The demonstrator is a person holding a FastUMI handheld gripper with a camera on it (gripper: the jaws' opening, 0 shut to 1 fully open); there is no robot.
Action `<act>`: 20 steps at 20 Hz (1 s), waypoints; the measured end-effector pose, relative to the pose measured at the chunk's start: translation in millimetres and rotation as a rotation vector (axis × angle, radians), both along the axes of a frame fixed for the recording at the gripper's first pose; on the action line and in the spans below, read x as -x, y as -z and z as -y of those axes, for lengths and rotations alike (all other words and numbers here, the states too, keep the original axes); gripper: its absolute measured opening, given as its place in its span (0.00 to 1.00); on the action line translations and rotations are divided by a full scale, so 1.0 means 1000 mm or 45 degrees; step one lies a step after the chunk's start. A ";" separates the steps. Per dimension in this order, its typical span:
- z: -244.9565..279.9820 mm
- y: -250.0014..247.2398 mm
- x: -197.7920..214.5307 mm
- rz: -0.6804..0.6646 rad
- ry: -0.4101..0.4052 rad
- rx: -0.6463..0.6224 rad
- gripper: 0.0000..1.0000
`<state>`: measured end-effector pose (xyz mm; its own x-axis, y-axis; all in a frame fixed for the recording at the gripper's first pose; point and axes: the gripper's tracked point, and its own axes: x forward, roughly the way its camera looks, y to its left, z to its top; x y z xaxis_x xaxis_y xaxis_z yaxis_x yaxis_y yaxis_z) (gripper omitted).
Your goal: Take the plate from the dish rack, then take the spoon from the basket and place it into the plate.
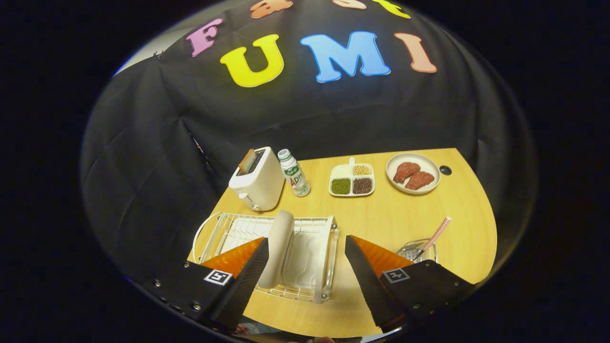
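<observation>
The gripper (305,267) is open wide. The round cream plate (278,247) stands on edge in the white wire dish rack (318,259), lower middle. It looks hard, slippery and breakable, so pinch its rim.

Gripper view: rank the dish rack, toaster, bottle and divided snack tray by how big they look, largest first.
1. Dish rack, though nearest the camera.
2. Toaster.
3. Divided snack tray and bottle look too alike to rank.
Gripper open.
</observation>
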<state>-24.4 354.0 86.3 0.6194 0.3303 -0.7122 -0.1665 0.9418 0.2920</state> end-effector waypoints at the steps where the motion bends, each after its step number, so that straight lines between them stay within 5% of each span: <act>1: -0.008 0.008 0.001 -0.045 0.000 -0.004 0.99; 12: -0.055 0.103 -0.021 -0.314 0.109 0.231 0.99; 15: -0.058 0.130 -0.019 -0.379 0.157 0.311 0.70; 17: -0.055 0.122 -0.021 -0.405 0.220 0.350 0.34; 20: -0.058 0.122 -0.017 -0.392 0.256 0.392 0.31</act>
<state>-7.6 412.4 -36.1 0.3943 -0.0297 -0.9185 0.0781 0.9969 0.0014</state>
